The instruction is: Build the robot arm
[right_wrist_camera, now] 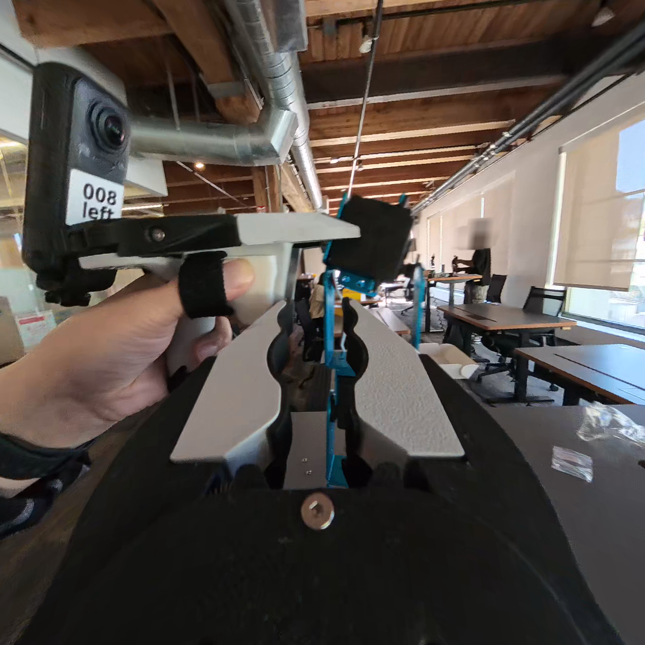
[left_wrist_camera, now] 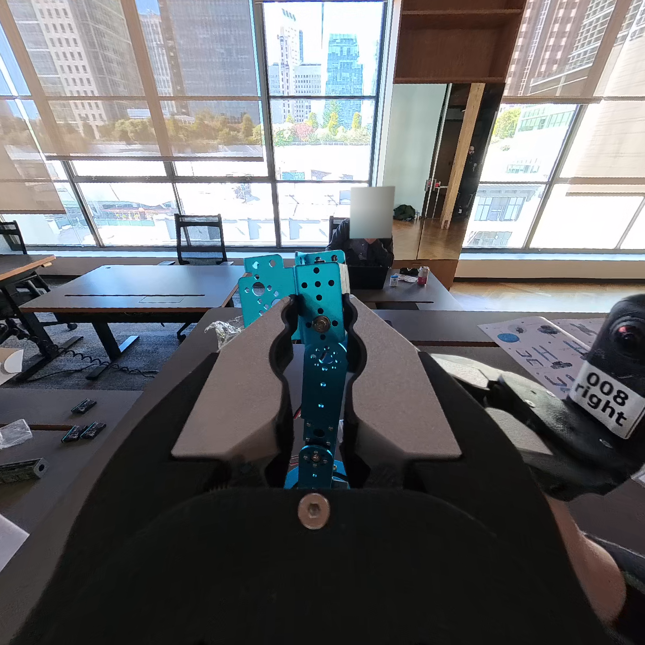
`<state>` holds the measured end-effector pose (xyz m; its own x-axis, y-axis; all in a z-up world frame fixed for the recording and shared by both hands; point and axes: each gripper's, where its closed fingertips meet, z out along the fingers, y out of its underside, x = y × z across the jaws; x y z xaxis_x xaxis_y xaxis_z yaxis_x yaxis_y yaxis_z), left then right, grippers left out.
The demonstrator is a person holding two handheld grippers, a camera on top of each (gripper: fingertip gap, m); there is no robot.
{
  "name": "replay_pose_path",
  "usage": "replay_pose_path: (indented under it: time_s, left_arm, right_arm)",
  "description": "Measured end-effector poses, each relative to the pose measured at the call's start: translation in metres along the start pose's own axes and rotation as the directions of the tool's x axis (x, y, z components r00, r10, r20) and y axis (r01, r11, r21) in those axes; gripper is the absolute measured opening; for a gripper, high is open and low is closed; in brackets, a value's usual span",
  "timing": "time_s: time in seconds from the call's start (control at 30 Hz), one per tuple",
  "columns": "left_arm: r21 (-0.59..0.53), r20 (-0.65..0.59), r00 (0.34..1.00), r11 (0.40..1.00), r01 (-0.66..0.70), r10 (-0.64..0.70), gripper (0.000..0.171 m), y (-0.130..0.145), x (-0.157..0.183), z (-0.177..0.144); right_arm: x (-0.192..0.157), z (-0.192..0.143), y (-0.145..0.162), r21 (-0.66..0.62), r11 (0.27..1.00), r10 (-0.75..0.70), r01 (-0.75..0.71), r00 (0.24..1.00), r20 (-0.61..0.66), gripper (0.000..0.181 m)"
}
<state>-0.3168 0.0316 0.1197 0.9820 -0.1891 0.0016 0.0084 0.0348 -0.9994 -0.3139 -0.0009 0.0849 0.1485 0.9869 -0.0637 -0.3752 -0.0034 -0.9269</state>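
Note:
A blue perforated metal bracket assembly [left_wrist_camera: 323, 384] is held up off the dark desk [left_wrist_camera: 436, 324]. My left gripper [left_wrist_camera: 319, 307] is shut on its upper bracket, with the grey fingers pressed on both sides. In the right wrist view the assembly [right_wrist_camera: 330, 314] runs up between the fingers of my right gripper [right_wrist_camera: 317, 309], which is shut on its lower part, with a grey block low between them. A black block [right_wrist_camera: 370, 241] sits at the assembly's top. There a finger [right_wrist_camera: 296, 227] of the left gripper reaches it, held by a hand [right_wrist_camera: 104, 349]. The right gripper's body [left_wrist_camera: 558, 429] shows at the right.
A printed sheet [left_wrist_camera: 541, 345] and a crumpled plastic bag [left_wrist_camera: 223, 331] lie on the desk. Small dark parts [left_wrist_camera: 83, 406] lie at the left. Clear bags [right_wrist_camera: 572, 460] lie at the right. Desks and chairs stand beyond, with a seated person [left_wrist_camera: 363, 247] and a standing one [right_wrist_camera: 481, 268]. There is about 5 cm between the tips of the two grippers.

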Motion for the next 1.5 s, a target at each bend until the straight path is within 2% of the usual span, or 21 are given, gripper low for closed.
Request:
replay_pose_path:
  time_s: [0.13,0.23,0.47,0.73,1.33,1.5]
  left_arm:
    - [0.002,-0.012,1.0,1.0,-0.007,0.007,0.023,0.0,0.003,0.0]
    - [0.002,-0.012,1.0,1.0,-0.01,0.01,0.023,0.0,0.003,0.001]
    - [0.005,-0.014,1.0,1.0,-0.009,0.009,0.024,0.0,0.003,0.0]
    - [0.01,-0.012,1.0,1.0,-0.002,0.002,0.023,0.001,0.002,-0.002]
    - [0.017,-0.011,1.0,1.0,0.005,-0.005,0.024,0.0,0.003,0.001]
    - [0.031,-0.007,1.0,1.0,0.004,-0.004,0.024,0.0,0.004,0.002]
  right_arm:
    - [0.002,0.011,0.002,-0.031,0.999,-0.014,0.014,1.0,-0.003,0.02]
    - [0.005,0.014,0.002,-0.048,0.997,-0.054,0.054,0.998,-0.011,0.002]
    - [0.004,0.013,0.002,-0.069,0.98,-0.191,0.187,0.98,-0.048,0.001]
    - [0.003,0.014,0.003,-0.084,0.962,-0.264,0.259,0.963,-0.056,0.001]
    - [0.005,0.015,0.003,-0.104,0.937,-0.343,0.334,0.936,-0.082,0.002]
    - [0.006,0.014,0.002,-0.097,0.951,-0.301,0.294,0.951,-0.075,0.002]
